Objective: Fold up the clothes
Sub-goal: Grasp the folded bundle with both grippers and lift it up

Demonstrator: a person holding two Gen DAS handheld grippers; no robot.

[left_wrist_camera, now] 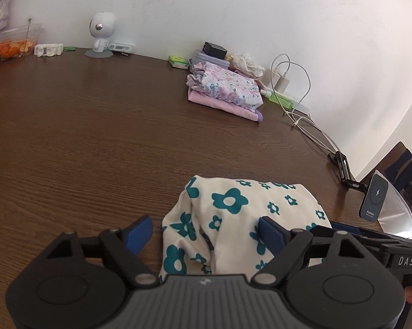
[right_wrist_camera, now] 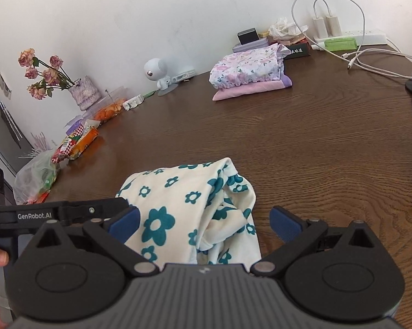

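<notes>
Both the left gripper and right gripper stand apart, straddling the crumpled cream flower-print garment at the table's near edge, apparently to seize it; folded clothes wait near the far edge.

Both views were bright and evenly lit, daylight washing the white wall toward 2 o'clock. Fisheye bending curved the table edges, dark vignette filled the corners, and shadows stayed soft.
</notes>
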